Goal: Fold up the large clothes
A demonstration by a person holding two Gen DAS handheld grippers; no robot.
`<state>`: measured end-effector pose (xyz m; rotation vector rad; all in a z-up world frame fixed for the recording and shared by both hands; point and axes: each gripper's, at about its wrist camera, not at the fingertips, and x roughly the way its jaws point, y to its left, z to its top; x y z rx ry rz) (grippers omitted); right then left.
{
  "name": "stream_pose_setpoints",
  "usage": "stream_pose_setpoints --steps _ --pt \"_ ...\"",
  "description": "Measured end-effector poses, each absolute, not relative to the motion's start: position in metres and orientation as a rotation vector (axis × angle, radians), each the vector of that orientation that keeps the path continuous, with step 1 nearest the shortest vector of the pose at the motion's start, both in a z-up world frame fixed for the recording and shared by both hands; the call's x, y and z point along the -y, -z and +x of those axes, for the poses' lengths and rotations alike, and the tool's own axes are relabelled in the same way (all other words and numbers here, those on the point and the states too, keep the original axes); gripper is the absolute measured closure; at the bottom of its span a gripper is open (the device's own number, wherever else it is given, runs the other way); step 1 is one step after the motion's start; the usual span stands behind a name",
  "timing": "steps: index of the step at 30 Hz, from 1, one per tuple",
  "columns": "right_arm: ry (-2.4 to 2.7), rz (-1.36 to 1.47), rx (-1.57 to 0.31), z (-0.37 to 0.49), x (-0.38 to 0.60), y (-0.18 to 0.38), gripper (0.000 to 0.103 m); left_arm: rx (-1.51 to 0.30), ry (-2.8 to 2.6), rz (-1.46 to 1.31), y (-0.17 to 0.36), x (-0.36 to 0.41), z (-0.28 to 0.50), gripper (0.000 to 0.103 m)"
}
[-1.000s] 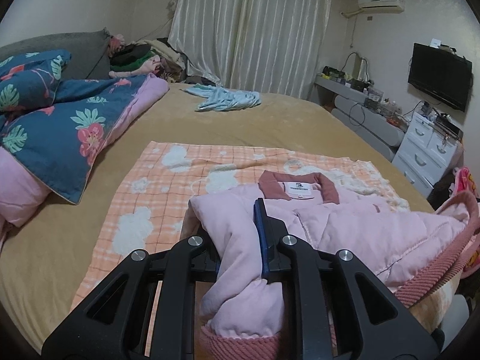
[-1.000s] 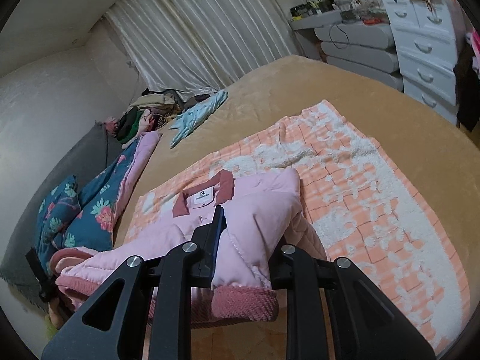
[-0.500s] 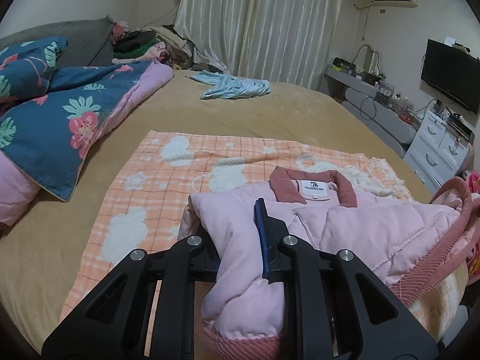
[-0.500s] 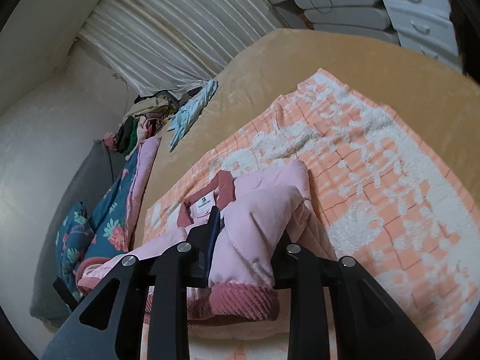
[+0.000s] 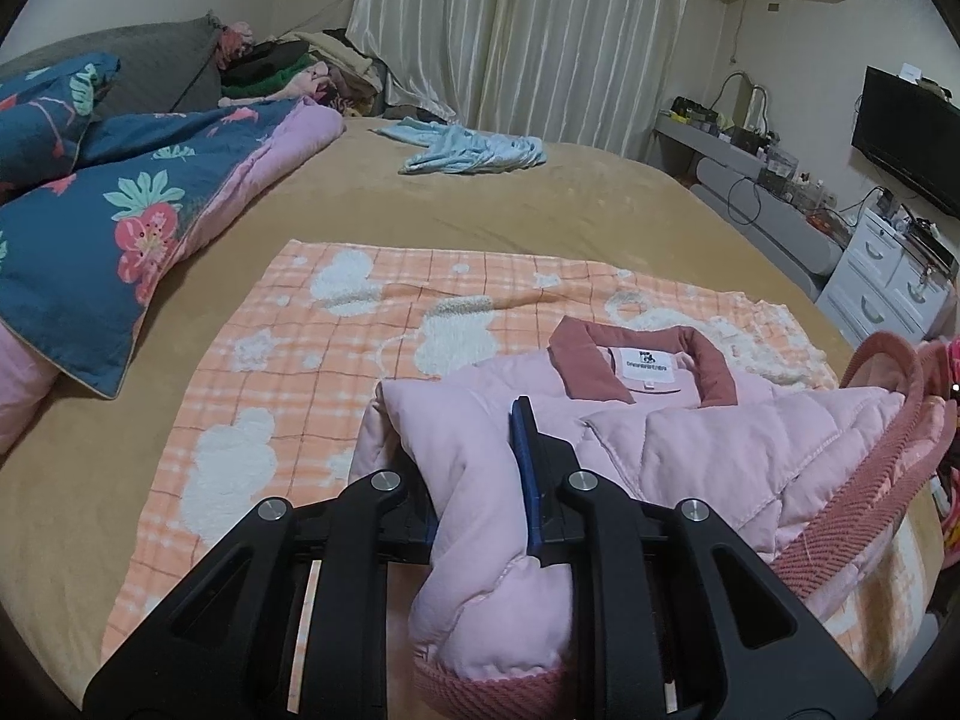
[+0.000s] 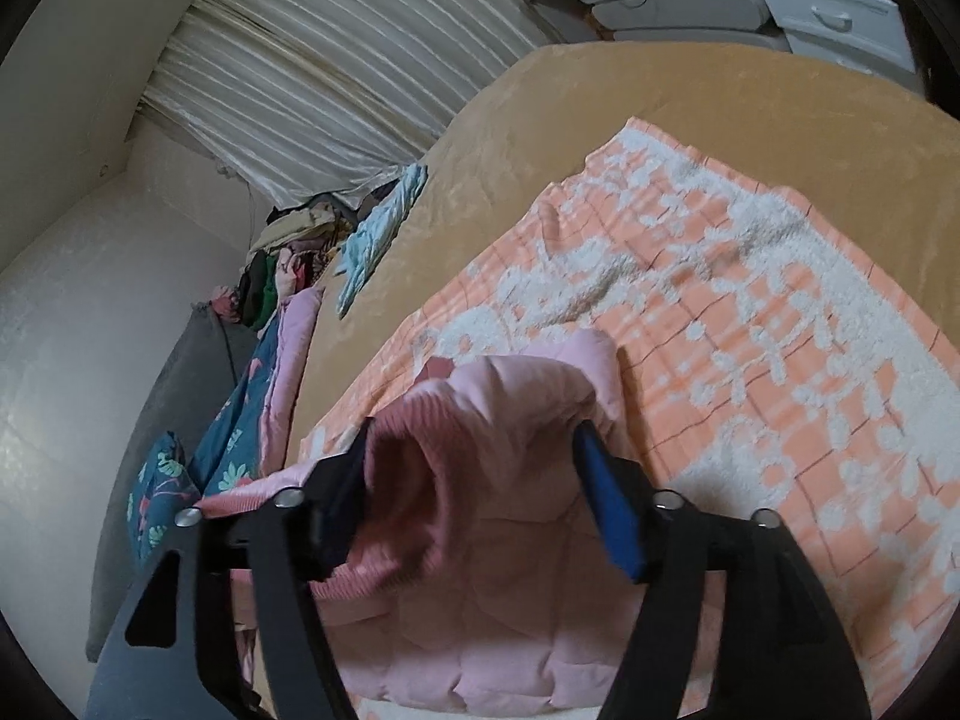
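Left tongs (image 5: 477,480): jaws nearly closed, clamped on a bunched fold of the pink padded jacket (image 5: 690,450). The pinched fold hangs down between the fingers to its ribbed hem at the lower frame edge.

Right tongs (image 6: 480,480): jaws have just been opening and stand wide. The jacket's ribbed cuff (image 6: 414,480) and sleeve lie between them. The blue pad on the right stands clear of the fabric. Contact on the left side cannot be resolved because of blur.

Jacket position: near end of the orange checked blanket (image 5: 360,348), collar (image 5: 642,360) facing away from the tongs, ribbed hem running off toward the right.

Blanket edges: left and far edges lie flat on the tan bed cover (image 5: 540,198). The far right corner is rumpled.

Open room: bare blanket beyond and left of the jacket, then a wide strip of bare bed cover.

Obstructions, well apart: floral quilt (image 5: 90,222) along the left edge of the bed; light blue garment (image 5: 474,150) near the far edge; clothes pile (image 5: 288,69) before the curtain (image 5: 510,30); white drawers (image 5: 894,282) off the right side.
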<state>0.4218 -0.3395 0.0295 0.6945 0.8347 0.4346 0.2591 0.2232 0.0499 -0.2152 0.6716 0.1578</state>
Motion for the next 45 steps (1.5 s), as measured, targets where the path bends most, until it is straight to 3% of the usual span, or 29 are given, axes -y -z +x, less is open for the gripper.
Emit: stream_pose_setpoints --steps 6,8,10,11,14,18,23,28,35,36,38,39,40,42,45 --pt "-0.406 0.635 -0.807 0.419 0.341 -0.017 0.022 -0.668 -0.143 -0.243 -0.046 -0.226 0.266 0.085" --pt "-0.384 0.598 -0.8 0.416 0.339 -0.01 0.02 -0.663 -0.117 -0.283 -0.046 -0.228 0.266 0.074" --pt "-0.373 0.584 -0.784 0.416 0.339 -0.006 0.018 -0.653 -0.067 -0.337 -0.048 -0.231 0.266 0.047" --pt "-0.37 0.583 -0.765 0.414 0.34 -0.004 0.016 -0.643 -0.045 -0.358 -0.051 -0.231 0.264 0.041" --pt "-0.378 0.603 -0.7 0.411 0.344 -0.007 0.012 -0.622 -0.033 -0.366 -0.06 -0.227 0.261 0.033" --pt "-0.396 0.599 -0.597 0.402 0.351 -0.016 0.007 -0.544 -0.056 -0.38 -0.076 -0.228 0.246 0.015" --pt "-0.336 0.419 -0.692 0.405 0.337 0.001 0.007 -0.485 -0.121 -0.336 -0.083 -0.234 0.227 0.01" --pt "-0.332 0.229 -0.758 0.399 0.315 0.031 0.007 -0.624 -0.158 -0.312 -0.022 -0.248 0.225 0.009" --pt "-0.368 0.102 -0.806 0.402 0.29 0.061 0.01 -0.775 -0.084 -0.434 0.05 -0.263 0.236 0.009" --pt "-0.369 0.089 -0.793 0.4 0.286 0.063 0.033 -0.776 -0.059 -0.457 0.054 -0.262 0.237 0.01" --pt "-0.367 0.037 -0.735 0.391 0.274 0.059 0.061 -0.762 -0.032 -0.444 0.055 -0.256 0.239 0.038" --pt "-0.349 0.011 -0.709 0.388 0.269 0.057 0.077 -0.757 -0.029 -0.429 0.053 -0.253 0.239 0.058" --pt "-0.343 -0.011 -0.682 0.386 0.263 0.052 0.079 -0.742 -0.047 -0.382 0.048 -0.246 0.24 0.075" --pt "-0.311 -0.033 -0.651 0.386 0.255 0.043 0.084 -0.712 -0.069 -0.307 0.037 -0.236 0.243 0.087" --pt "-0.264 -0.016 -0.629 0.4 0.248 0.026 0.085 -0.66 -0.114 -0.237 0.018 -0.229 0.25 0.088"
